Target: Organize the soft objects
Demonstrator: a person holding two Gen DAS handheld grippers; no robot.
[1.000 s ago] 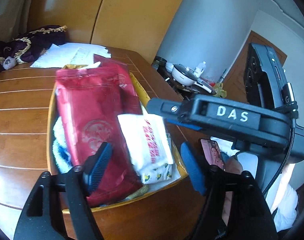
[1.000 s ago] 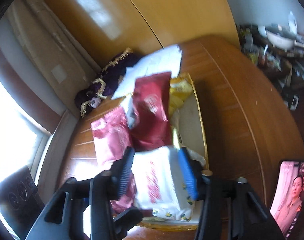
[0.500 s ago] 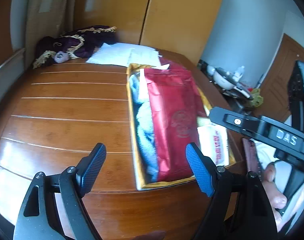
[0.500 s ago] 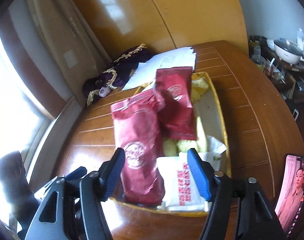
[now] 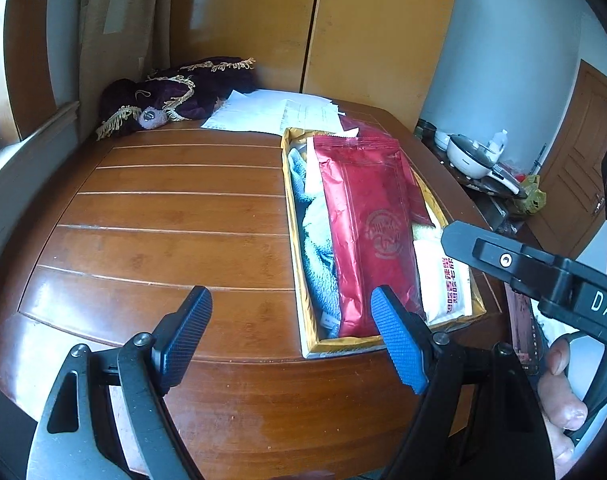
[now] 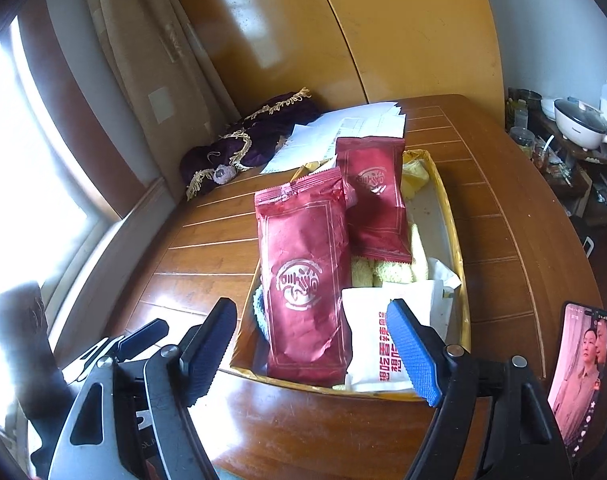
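Nearest, both tongs are seen spread apart and empty: the left tongs [image 5: 291, 334] over bare tabletop [image 5: 175, 216] just beside the tray, the right tongs [image 6: 311, 346] at the tray's near end. Within the gold-edged tray [image 6: 461, 276] the soft items are packed: a white packet [image 6: 377, 344] at the near end, a large red pouch [image 6: 303, 276] lying on top, blue cloth [image 5: 317, 248] beneath it, yellow towels [image 6: 387, 270] and a second red pouch [image 6: 375, 200] farther back. Trouble is judged likely if a slick pouch is pinched by its edge, since it could slip out or drag its neighbours over the low rim. A phone [image 6: 579, 372] propped near the right tongs could be knocked. Farther off, loose papers [image 5: 279, 114] and a purple cloth [image 5: 183, 90] could be disturbed.
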